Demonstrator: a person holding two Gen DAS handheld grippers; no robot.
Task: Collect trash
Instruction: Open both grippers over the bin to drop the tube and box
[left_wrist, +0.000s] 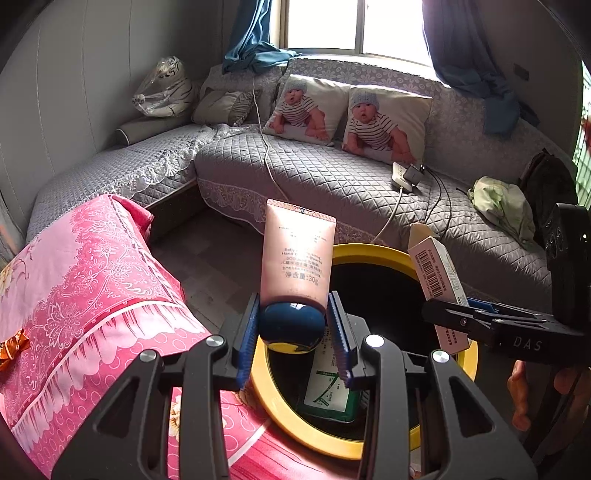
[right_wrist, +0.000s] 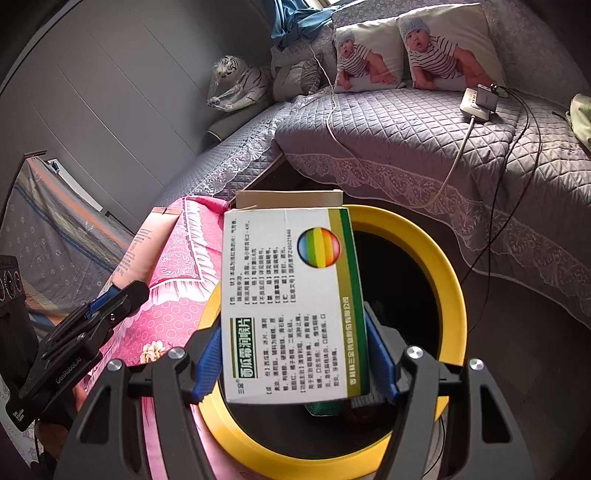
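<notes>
Two grippers are both hovering loaded over the yellow-rimmed trash bin (left_wrist: 306, 435). Left gripper (left_wrist: 295, 325) is clamping the dark blue cap (left_wrist: 291, 325) of a pink hand cream tube (left_wrist: 297, 254), with the tube standing up and tilting slightly away over the near-left part of the rim. Right gripper (right_wrist: 295, 354) is squeezing a white-and-green medicine box (right_wrist: 291, 302) by its long sides, top flap (right_wrist: 288, 199) hanging open, box sitting above the bin's dark opening. A green-printed carton (left_wrist: 328, 391) is already lying inside the bin. Pink floral cloth (left_wrist: 92, 280) is covering the surface just left of the bin, touching its rim.

Risks, as a judgement: the tube is being held only by its rounded cap, so it could pivot or slip out sideways and land on the pink cloth instead of inside. It is also sitting close to the rim, so a release here may bounce it off the yellow edge. The two grippers are working near each other over one opening and could bump.
</notes>
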